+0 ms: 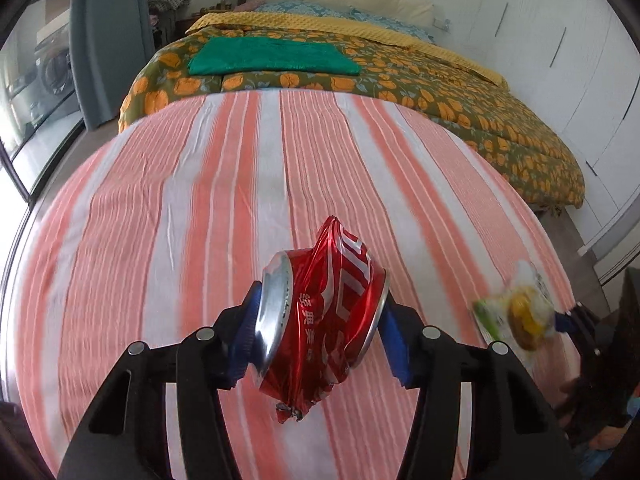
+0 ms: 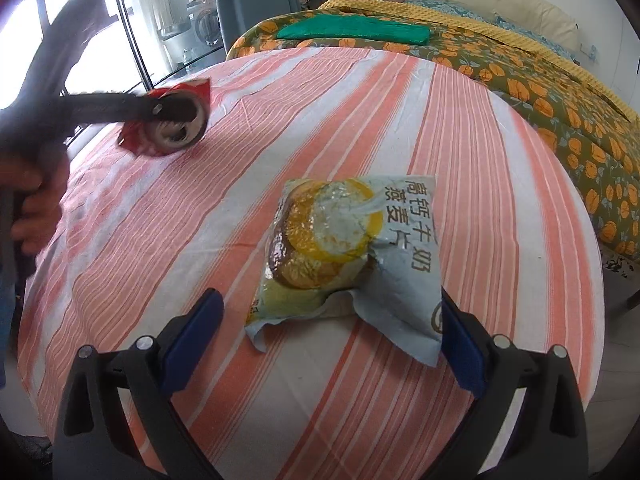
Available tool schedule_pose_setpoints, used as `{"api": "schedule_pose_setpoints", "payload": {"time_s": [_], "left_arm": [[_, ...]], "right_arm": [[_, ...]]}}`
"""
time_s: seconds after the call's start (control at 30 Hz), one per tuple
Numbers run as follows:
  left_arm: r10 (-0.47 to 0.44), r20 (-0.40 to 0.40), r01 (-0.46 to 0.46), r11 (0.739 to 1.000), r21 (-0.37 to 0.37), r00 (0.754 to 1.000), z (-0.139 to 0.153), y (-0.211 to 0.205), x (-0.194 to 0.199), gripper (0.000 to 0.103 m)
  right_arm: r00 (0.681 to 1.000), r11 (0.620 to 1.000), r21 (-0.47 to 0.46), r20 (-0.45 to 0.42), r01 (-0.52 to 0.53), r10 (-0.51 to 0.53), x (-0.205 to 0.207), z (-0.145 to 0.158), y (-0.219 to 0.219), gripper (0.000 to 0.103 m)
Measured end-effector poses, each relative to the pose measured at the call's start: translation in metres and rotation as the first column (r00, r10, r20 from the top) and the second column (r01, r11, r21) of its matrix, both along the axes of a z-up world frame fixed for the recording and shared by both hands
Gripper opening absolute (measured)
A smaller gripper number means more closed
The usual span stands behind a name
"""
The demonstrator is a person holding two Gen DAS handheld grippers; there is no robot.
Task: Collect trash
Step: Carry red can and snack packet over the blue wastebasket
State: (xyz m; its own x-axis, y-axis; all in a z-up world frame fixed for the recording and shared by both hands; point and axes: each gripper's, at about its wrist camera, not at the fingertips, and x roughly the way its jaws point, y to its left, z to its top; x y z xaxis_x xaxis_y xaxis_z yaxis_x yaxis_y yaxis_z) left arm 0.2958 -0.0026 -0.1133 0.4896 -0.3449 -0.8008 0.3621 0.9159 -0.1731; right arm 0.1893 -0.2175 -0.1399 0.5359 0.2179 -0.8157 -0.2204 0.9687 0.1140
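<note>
A crushed red drink can (image 1: 332, 280) hangs above the striped tablecloth, clamped end to end between the blue pads of my left gripper (image 1: 320, 312), which is shut on it. The right wrist view shows the same can (image 2: 176, 120) at the left, blurred, with a hand (image 2: 36, 208) on the gripper's handle. A pale blue and yellow snack bag (image 2: 344, 240) lies on the cloth between the fingers of my right gripper (image 2: 328, 304), which stands open. Its right pad (image 2: 460, 344) is at the bag's edge and the left pad is well apart. The bag (image 1: 516, 308) also shows blurred in the left wrist view.
The round table wears a cloth with red and white stripes (image 2: 480, 140). Behind it stands a bed with an orange-flowered quilt (image 1: 460, 100) and a folded green cloth (image 1: 272, 56). Glass doors (image 2: 132, 40) are at the left and white cupboards (image 1: 560, 40) at the right.
</note>
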Motion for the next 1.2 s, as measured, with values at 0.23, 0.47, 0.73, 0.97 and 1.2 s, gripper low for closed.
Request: {"api": "schedule_pose_setpoints", "payload": {"time_s": [0.23,0.47,0.73,0.97,1.2], "left_arm": [[0.101,0.04,-0.102,0.995,0.011,0.994,-0.011,-0.005,-0.092,0.056],[0.124,0.054,-0.125,0.992,0.025,0.991,-0.018,-0.004,-0.092,0.077],[0.137,0.054,-0.139,0.99,0.035,0.989,-0.022,-0.006,-0.078,0.065],[0.137,0.092,-0.142,0.989,0.048,0.986,-0.008,-0.012,-0.089,0.057],[0.112,0.17,-0.125,0.989,0.072,0.979,0.02,-0.029,-0.115,0.057]], "right_arm": [[1.0,0.998,0.06,0.01,0.005,-0.005,-0.001,0.003,-0.008,0.096],[0.999,0.993,0.104,-0.015,0.046,-0.045,0.0,0.023,-0.018,0.096],[0.99,0.998,-0.001,-0.125,0.066,-0.066,0.034,0.019,0.005,0.087],[0.993,0.997,0.013,-0.093,0.079,-0.078,0.021,0.034,-0.006,0.053],[0.997,0.996,0.035,-0.03,0.077,-0.076,-0.004,0.064,-0.013,0.052]]}}
